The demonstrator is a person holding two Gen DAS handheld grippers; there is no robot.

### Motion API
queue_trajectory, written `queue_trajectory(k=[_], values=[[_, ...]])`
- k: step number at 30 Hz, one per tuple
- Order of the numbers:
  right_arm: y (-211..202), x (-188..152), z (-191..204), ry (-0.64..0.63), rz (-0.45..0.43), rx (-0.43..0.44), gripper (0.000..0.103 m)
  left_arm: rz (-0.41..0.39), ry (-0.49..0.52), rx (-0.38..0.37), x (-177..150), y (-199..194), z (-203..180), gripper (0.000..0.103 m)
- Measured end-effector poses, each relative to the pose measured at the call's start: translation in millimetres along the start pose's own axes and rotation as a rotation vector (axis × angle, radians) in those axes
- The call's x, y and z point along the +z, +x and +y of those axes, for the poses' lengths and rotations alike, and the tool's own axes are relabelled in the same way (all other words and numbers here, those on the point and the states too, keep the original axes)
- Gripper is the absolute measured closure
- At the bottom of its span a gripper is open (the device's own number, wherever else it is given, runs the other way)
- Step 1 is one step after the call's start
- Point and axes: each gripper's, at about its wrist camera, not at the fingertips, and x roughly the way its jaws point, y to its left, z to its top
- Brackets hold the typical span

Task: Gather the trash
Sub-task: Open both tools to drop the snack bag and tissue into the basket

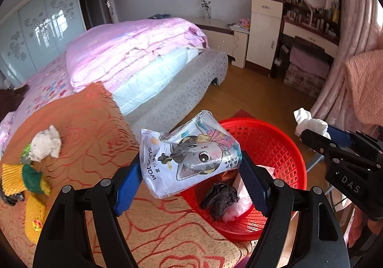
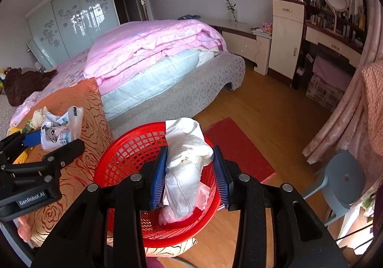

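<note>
Both wrist views angled down, close over red basket [image 1: 282, 148]; shared: bed [image 2: 167, 52], dresser.

Both tongs look the same: chunky black plastic arms with triangular cutouts and round silver rivets, tipped with ribbed blue pads. The left tongs [image 1: 189, 179] carry white "GenRobot.AI" lettering on the side, and the right tongs [image 2: 190, 177] show "DAS" on theirs.
</note>
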Motion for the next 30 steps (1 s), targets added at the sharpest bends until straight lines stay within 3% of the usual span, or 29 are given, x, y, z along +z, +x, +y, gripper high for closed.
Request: queue_trajectory(k=[13, 21, 30], values=[[17, -4, 0, 0.012, 0.039, 0.013, 0.064, 0.043, -0.001, -0.040, -6, 14, -2, 0.027], [19, -6, -3, 0.019, 0.041, 0.013, 0.051, 0.033, -0.013, -0.052, -7, 11, 2, 0.025], [17, -8, -6, 0.027, 0.034, 0.008, 0.049, 0.015, -0.011, -0.057, -7, 3, 2, 0.023]])
